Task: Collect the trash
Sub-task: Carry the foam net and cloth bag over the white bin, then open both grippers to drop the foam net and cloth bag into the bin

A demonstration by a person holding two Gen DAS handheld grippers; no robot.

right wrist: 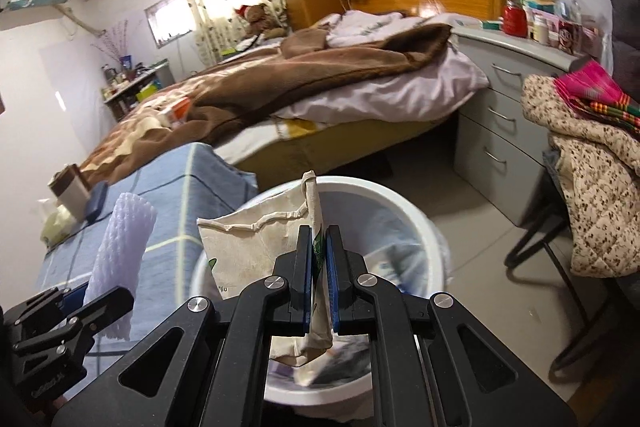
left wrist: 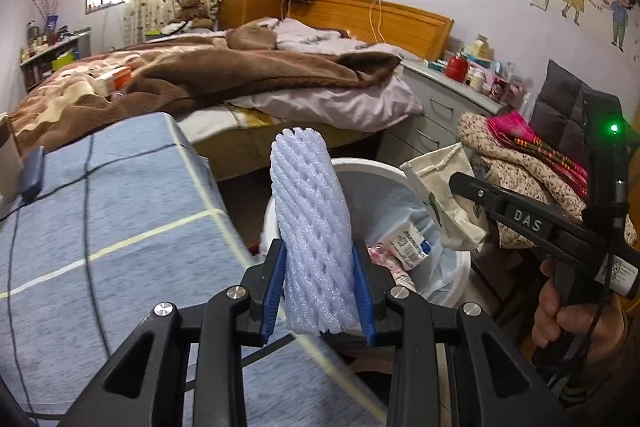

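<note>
Gripping foam net [left wrist: 312,227], paper bag [right wrist: 256,247], bin [right wrist: 400,203]

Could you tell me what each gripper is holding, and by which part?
Left gripper: white foam net sleeve, at its lower end. Right gripper: crumpled paper bag, by one edge.

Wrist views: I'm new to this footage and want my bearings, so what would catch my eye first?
First, the white foam net, upright and clamped in the left tongs in front of the white bin. Next, the crumpled paper bag, pinched in the right tongs right over that bin, which already holds trash. Behind both lies an unmade bed with a brown blanket.
</note>
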